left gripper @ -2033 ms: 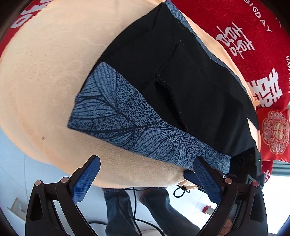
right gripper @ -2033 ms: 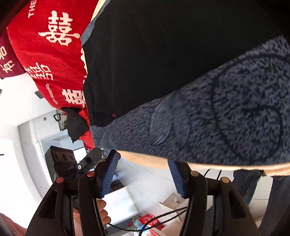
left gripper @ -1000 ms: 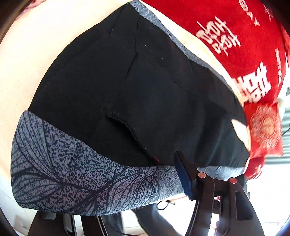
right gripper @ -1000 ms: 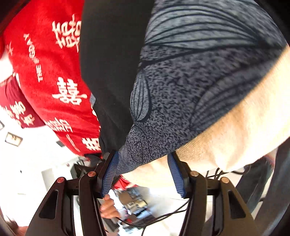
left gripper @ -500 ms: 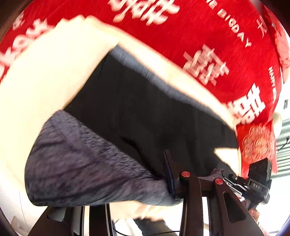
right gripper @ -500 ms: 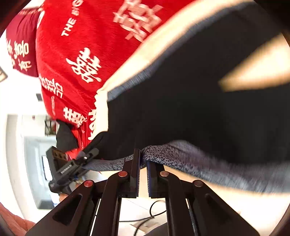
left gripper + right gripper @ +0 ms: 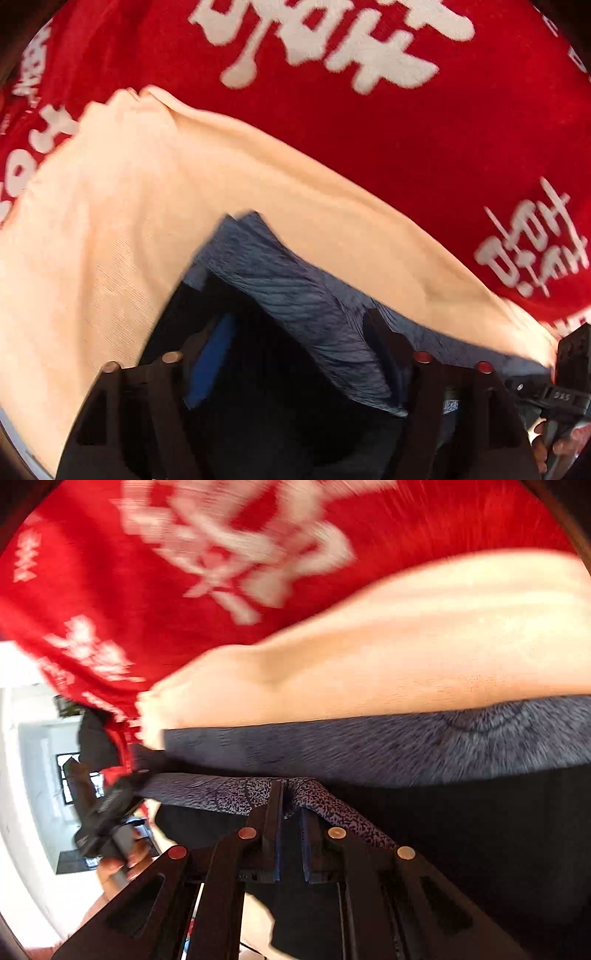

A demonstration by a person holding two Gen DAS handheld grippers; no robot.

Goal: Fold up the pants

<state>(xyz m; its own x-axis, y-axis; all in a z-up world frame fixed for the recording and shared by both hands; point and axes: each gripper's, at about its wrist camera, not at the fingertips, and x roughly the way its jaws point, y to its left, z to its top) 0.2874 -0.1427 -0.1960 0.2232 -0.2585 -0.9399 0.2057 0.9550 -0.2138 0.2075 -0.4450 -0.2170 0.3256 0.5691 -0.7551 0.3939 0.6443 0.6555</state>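
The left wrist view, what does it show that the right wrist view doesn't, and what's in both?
Only the left wrist view shows the left tool with its jaws opening around the patterned grey band of the pants, one blue pad facing it.

Only the right wrist view shows the right tool shut on that patterned band, plus a bright white room at the left edge.

Both show the black pants, the peach blanket beneath them and the red cloth with white characters.
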